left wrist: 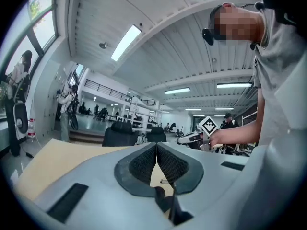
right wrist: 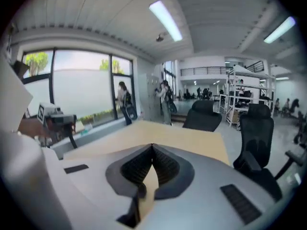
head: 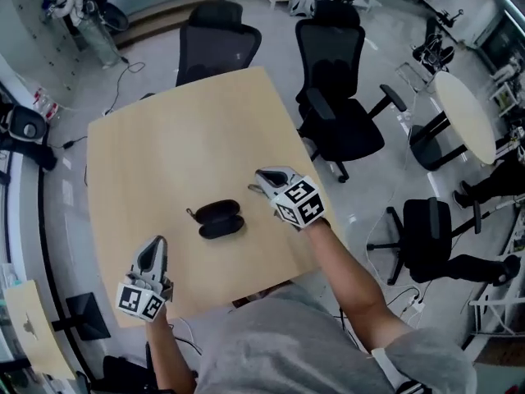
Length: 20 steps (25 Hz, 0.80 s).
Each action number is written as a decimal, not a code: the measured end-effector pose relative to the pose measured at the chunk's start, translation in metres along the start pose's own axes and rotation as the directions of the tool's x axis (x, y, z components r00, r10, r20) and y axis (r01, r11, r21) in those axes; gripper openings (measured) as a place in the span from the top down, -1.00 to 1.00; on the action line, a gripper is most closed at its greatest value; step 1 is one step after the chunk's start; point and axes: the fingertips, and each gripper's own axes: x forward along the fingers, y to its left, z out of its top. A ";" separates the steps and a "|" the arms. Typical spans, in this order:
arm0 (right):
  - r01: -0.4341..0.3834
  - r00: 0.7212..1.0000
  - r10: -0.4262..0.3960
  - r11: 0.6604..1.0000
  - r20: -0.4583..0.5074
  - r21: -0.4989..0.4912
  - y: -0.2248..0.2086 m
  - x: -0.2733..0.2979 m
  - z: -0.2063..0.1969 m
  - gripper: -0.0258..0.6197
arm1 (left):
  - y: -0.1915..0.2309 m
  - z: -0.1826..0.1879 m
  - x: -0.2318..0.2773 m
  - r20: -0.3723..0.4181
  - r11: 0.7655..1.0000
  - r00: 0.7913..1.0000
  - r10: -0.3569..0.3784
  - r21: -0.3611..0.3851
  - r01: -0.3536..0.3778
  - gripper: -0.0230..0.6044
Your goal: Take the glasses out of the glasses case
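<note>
A black glasses case [head: 219, 218] lies closed on the light wooden table [head: 164, 154], near its front middle; no glasses show. My left gripper [head: 156, 245] hovers at the front left of the case, apart from it, jaws together and holding nothing. My right gripper [head: 259, 178] hangs just right of the case and above it, pointing toward the far left, also shut and holding nothing. In the left gripper view the shut pads [left wrist: 144, 164] point across the table, with the right gripper's marker cube [left wrist: 208, 125] beyond. The right gripper view has its shut pads [right wrist: 165, 169] over the tabletop [right wrist: 158, 135]. Neither gripper view shows the case.
Two black office chairs [head: 215, 43] [head: 338, 89] stand at the table's far side and another [head: 428, 230] to the right. A round table [head: 465, 115] is at the far right. The table's front edge [head: 246, 298] runs right before the person's body.
</note>
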 end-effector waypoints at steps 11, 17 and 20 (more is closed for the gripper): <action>-0.009 0.916 0.046 0.996 0.399 -0.094 0.146 -0.211 0.134 0.90 | -0.088 0.137 -0.082 0.199 0.988 0.975 -0.104 0.136 0.077 0.91; 0.010 0.917 0.034 0.994 0.396 -0.109 0.169 -0.270 0.116 0.90 | -0.137 0.152 -0.100 0.204 0.978 0.970 -0.134 0.185 0.096 0.91; 0.003 0.912 0.040 0.995 0.408 -0.103 0.175 -0.296 0.105 0.90 | -0.159 0.146 -0.106 0.195 0.976 0.972 -0.131 0.198 0.092 0.91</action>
